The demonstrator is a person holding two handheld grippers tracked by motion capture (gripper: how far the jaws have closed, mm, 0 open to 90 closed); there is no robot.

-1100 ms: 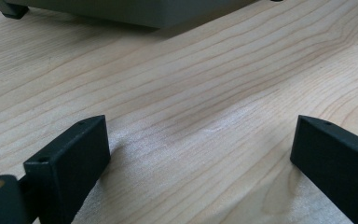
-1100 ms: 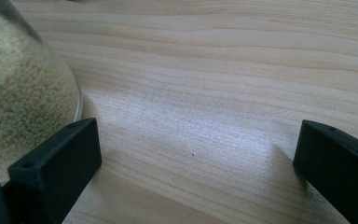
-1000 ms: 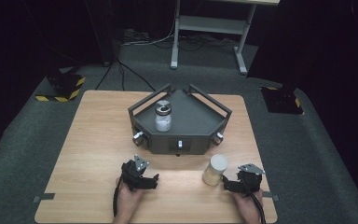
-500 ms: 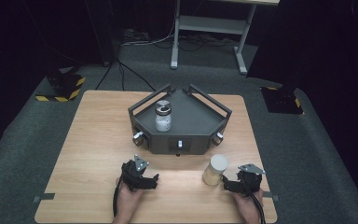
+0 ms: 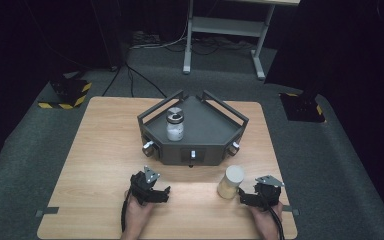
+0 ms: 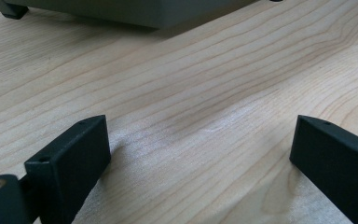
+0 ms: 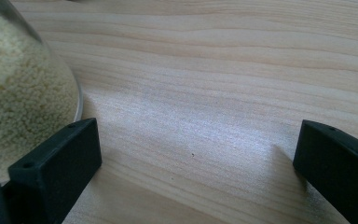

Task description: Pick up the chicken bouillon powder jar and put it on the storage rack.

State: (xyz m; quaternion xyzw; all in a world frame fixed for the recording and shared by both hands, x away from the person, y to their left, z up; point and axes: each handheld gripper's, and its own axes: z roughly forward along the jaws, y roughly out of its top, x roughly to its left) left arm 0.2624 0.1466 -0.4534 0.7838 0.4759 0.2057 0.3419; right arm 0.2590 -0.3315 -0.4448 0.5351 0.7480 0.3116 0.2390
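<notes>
The left gripper rested low on the light wooden table, held in a person's left hand. Its two black jaws stood wide apart, with only bare wood between them, and it held nothing. The same wide gap showed in the left gripper view, where the dark bottom edge of a grey tray stand lay a little way ahead.

The right gripper also rested low on the table, in the person's right hand. Its jaws were wide apart too, and nothing was between them. A clear round jar of pale yellow grains with a white lid stood upright just beside the right gripper. In the right gripper view the jar sat close by the outside of one jaw, but it was hard to tell if they touched.

Farther out, in the middle of the table, stood the dark grey tray stand with low rails and small silver knobs on its front. A small clear glass jar with a silver lid and white stuff inside stood upright on it.

Around the table the floor was grey carpet. The room behind was dark. A grey metal desk frame stood at the back, black cables ran over the floor, and a black block with yellow stripes lay to the left.
</notes>
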